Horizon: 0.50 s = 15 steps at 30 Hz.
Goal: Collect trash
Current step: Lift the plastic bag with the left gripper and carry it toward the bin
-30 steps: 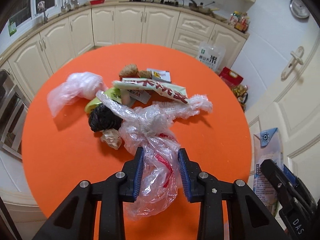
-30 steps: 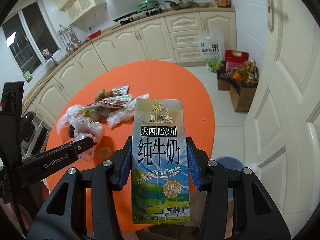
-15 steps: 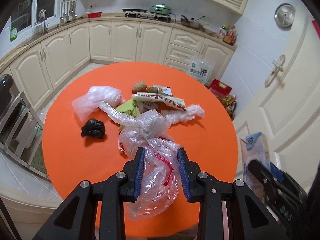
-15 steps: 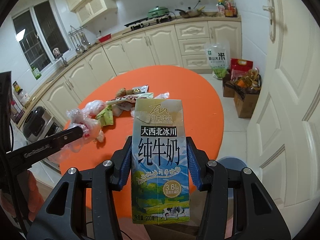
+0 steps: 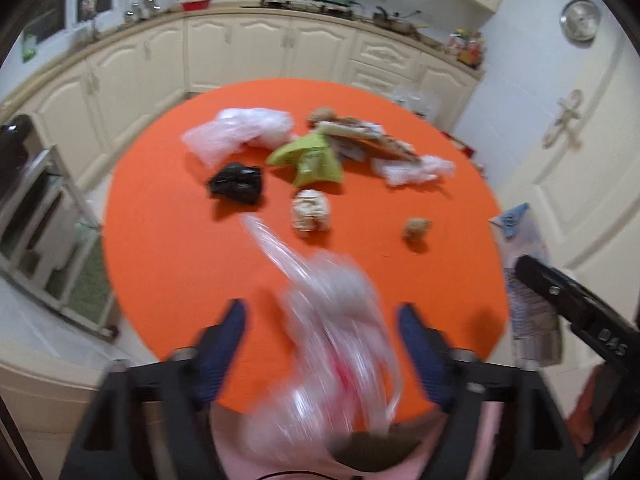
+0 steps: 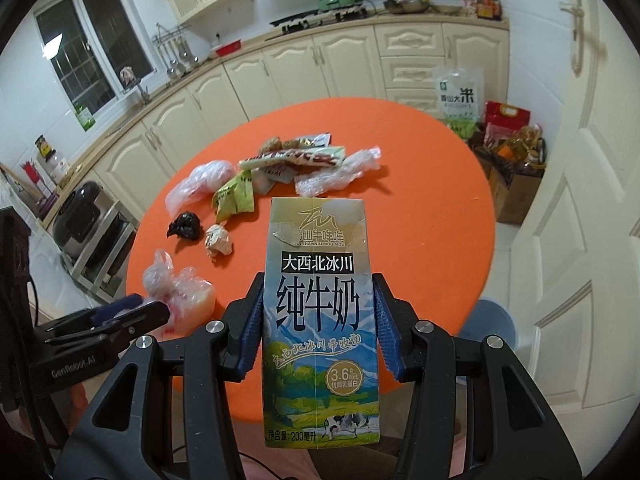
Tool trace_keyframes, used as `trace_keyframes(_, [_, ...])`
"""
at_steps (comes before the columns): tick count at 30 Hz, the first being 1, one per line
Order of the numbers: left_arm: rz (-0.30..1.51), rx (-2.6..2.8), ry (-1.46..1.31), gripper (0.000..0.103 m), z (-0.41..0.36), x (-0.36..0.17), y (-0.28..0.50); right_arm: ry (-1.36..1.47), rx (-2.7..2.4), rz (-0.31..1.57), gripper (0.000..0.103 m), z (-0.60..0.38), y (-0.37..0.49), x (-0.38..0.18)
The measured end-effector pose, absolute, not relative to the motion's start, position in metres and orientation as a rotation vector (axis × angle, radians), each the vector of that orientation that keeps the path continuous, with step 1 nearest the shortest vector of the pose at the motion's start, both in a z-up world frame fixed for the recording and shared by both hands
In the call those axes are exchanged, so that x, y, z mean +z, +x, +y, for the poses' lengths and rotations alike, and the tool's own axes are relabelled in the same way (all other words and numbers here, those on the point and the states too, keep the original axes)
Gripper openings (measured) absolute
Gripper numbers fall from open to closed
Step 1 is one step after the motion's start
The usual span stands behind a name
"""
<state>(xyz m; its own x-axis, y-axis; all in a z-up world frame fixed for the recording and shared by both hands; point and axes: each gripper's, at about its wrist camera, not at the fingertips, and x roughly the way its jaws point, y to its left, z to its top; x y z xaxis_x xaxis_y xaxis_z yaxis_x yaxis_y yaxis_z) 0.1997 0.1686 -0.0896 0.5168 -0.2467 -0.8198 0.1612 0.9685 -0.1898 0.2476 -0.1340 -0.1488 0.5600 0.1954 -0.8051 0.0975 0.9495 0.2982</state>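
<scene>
My left gripper [image 5: 322, 320] is open over the near edge of the round orange table [image 5: 168, 240]. A clear plastic bag [image 5: 336, 344] with red print, blurred, hangs loose between its spread fingers. In the right wrist view the bag [image 6: 176, 284] sits at the left gripper's tips [image 6: 136, 312]. My right gripper [image 6: 318, 320] is shut on an upright milk carton [image 6: 320, 320], held above the table's near edge. More trash lies on the table: a black bag [image 5: 236, 184], a paper wad [image 5: 310, 212], a green wrapper [image 5: 312, 158], a white bag [image 5: 240, 130].
A small brown lump [image 5: 416, 230] lies at the table's right. Snack wrappers [image 5: 372, 138] and a clear bag [image 5: 416, 168] lie at the far side. Cream cabinets [image 5: 240, 52] ring the room. A door [image 6: 580, 200] and boxes [image 6: 512, 168] stand right.
My left gripper has opened and let go of the clear plastic bag, which now drops blurred between the fingers. Both grippers pulled back from the table. The right still holds the carton.
</scene>
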Motion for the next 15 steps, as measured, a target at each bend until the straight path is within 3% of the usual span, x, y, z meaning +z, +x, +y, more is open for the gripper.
trace_keyframes(15, [1.126, -0.393, -0.249, 0.077, 0.150, -0.137, 0.197, 0.326, 0.057, 1.029, 0.047, -0.129, 0.251, -0.164])
